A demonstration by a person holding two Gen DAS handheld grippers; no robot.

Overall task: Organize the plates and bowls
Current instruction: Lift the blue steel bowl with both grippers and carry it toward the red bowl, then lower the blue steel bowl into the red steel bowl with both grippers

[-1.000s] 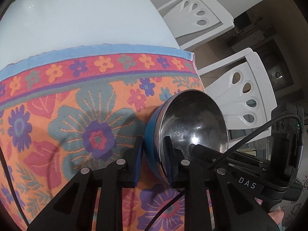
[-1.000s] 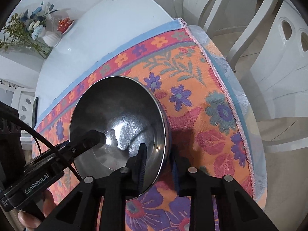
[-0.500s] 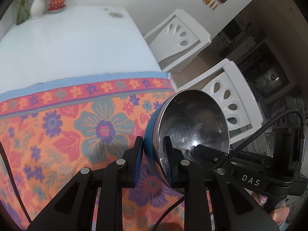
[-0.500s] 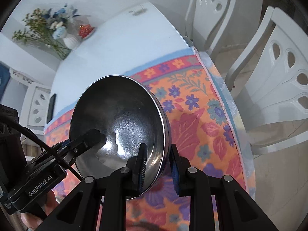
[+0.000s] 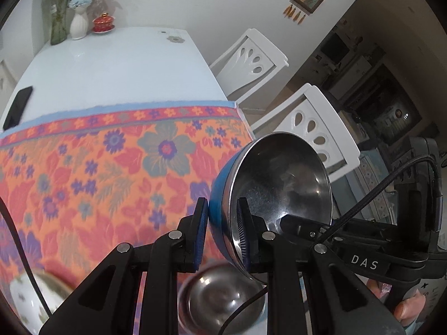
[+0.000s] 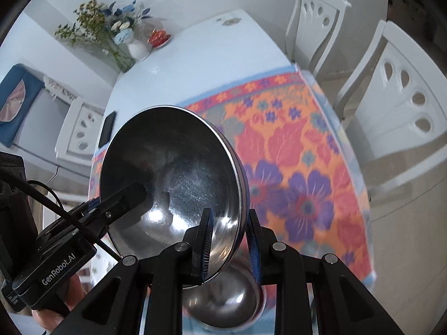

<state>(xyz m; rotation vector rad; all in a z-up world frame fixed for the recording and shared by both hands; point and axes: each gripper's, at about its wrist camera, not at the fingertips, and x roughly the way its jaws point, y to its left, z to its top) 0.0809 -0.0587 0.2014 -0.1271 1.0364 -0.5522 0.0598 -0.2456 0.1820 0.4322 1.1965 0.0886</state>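
A steel bowl with a blue outside (image 5: 279, 184) is held in the air by both grippers, tilted on its side. My left gripper (image 5: 220, 231) is shut on its rim at one side. My right gripper (image 6: 229, 245) is shut on the opposite rim of the same bowl (image 6: 173, 178). A second, smaller steel bowl (image 5: 223, 304) sits upright on the table below it, also in the right wrist view (image 6: 226, 304). A white patterned bowl (image 5: 30, 298) shows at the lower left of the left wrist view.
A floral orange cloth (image 5: 106, 167) covers the near part of a white table (image 5: 111, 67). A phone (image 5: 16, 106), vases with flowers (image 5: 78, 25) and a red lidded dish (image 5: 103, 23) stand far back. White chairs (image 5: 315, 128) line the right side.
Both grippers have lifted the blue steel bowl higher above the cloth and pulled back. The second steel bowl and the white bowl have come into view below.
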